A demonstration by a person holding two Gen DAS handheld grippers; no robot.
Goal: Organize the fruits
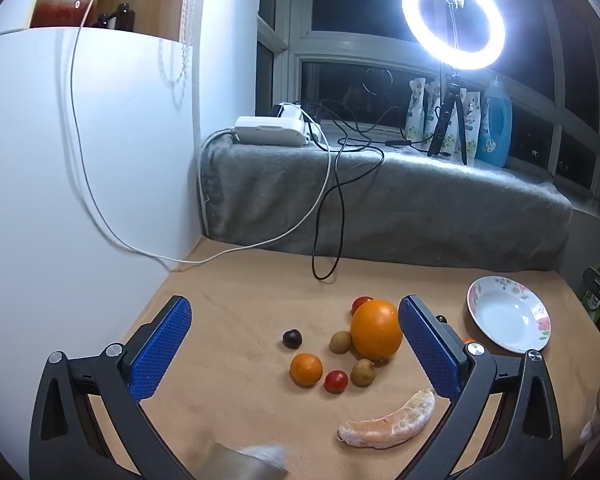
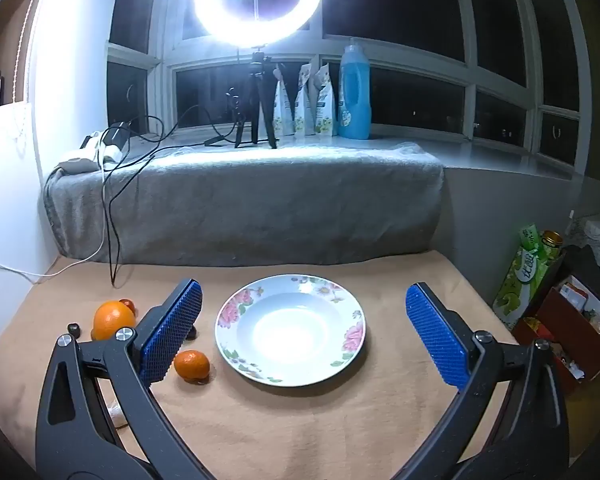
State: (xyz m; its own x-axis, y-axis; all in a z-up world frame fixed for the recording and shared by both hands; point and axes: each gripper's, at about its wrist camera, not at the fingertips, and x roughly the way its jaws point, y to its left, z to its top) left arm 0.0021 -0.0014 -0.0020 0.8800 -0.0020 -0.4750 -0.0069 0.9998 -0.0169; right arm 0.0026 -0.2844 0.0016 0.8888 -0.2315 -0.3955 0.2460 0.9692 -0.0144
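Note:
In the left wrist view my left gripper (image 1: 294, 350) is open and empty above a cluster of fruit: a large orange (image 1: 376, 329), a small mandarin (image 1: 306, 369), a cherry tomato (image 1: 336, 381), two greenish-brown fruits (image 1: 340, 341), a dark grape (image 1: 292, 338) and a peeled citrus piece (image 1: 388, 422). A flowered white plate (image 1: 508, 314) lies to the right. In the right wrist view my right gripper (image 2: 304, 328) is open and empty above the plate (image 2: 290, 328). A mandarin (image 2: 192, 365) and the large orange (image 2: 112, 319) lie left of it.
A tan cloth (image 2: 300, 420) covers the table. A grey blanket-covered ledge (image 2: 240, 200) with cables, a ring light (image 2: 258, 4) on a tripod and bottles stands behind. A white cabinet (image 1: 80, 160) is at the left. Boxes and packets (image 2: 560, 312) sit off the table's right edge.

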